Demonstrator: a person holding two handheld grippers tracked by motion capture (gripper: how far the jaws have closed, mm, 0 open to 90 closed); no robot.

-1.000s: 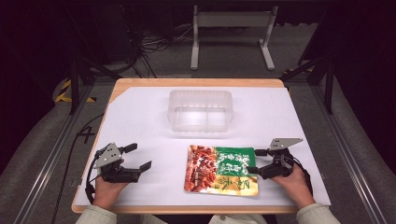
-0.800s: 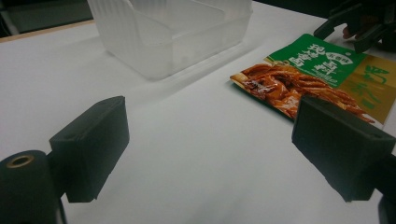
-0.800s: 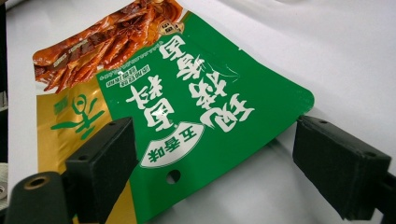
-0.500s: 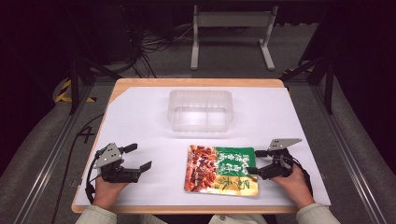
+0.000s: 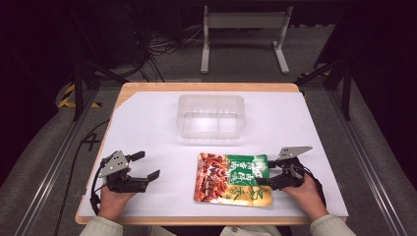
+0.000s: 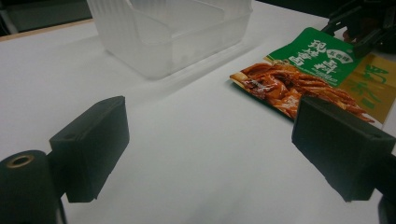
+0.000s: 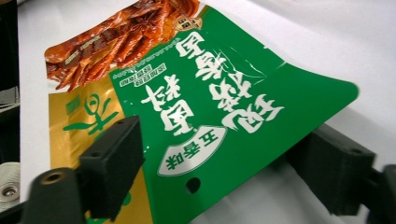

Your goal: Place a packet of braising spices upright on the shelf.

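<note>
Flat green, gold and red printed foil snack pouch [image 7: 224, 107]: far end cut by top edge in right gripper view; near edge hidden behind black jaws; small print too fine to read. Same pouch [image 6: 327, 70] cut at right edge in left gripper view. Clear frosted plastic tub [image 6: 173, 32]: top cut off there. Forearms cut by bottom edge, high view.

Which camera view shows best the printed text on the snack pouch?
The right gripper view: the snack pouch lies close, between the right gripper's jaws, its white characters large and sharp. The high view shows the whole pouch on the table, text tiny. The left gripper view shows it farther off, slanted.
</note>
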